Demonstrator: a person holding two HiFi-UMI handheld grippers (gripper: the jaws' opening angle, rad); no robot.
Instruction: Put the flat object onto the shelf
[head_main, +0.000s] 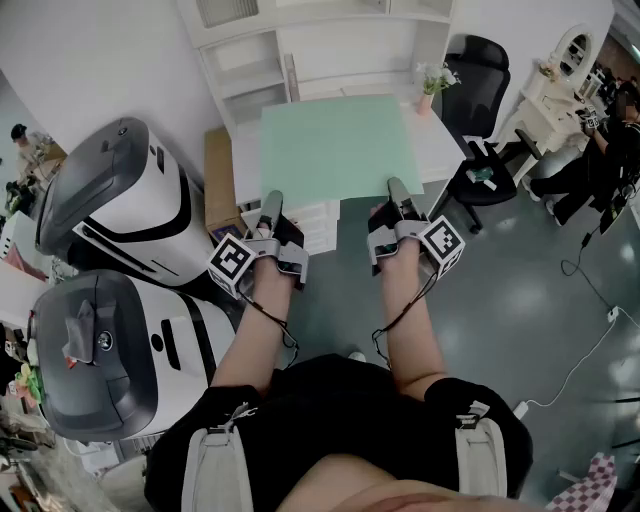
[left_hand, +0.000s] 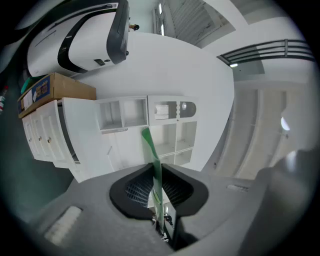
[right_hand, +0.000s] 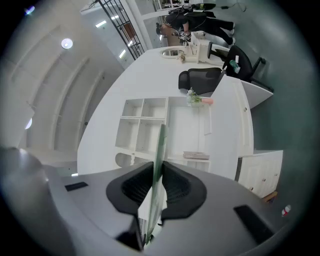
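thin pale-green flat sheet (head_main: 330, 145) pinched at near edge between left hand-held gripper (head_main: 270, 203) and right hand-held gripper (head_main: 396, 188), over white tabletop (head_main: 445, 150), possibly resting; white cubby shelf (head_main: 250, 60) behind.

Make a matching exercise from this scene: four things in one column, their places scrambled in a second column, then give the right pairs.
Things:
1. green sheet
2. black office chair
3. cardboard box
4. potted plant

Places:
A. left of the white desk
B. on the desk's far right corner
C. clamped at its near edge by the left gripper and the right gripper
D. on the floor, right of the desk

Pairs: 1-C; 2-D; 3-A; 4-B
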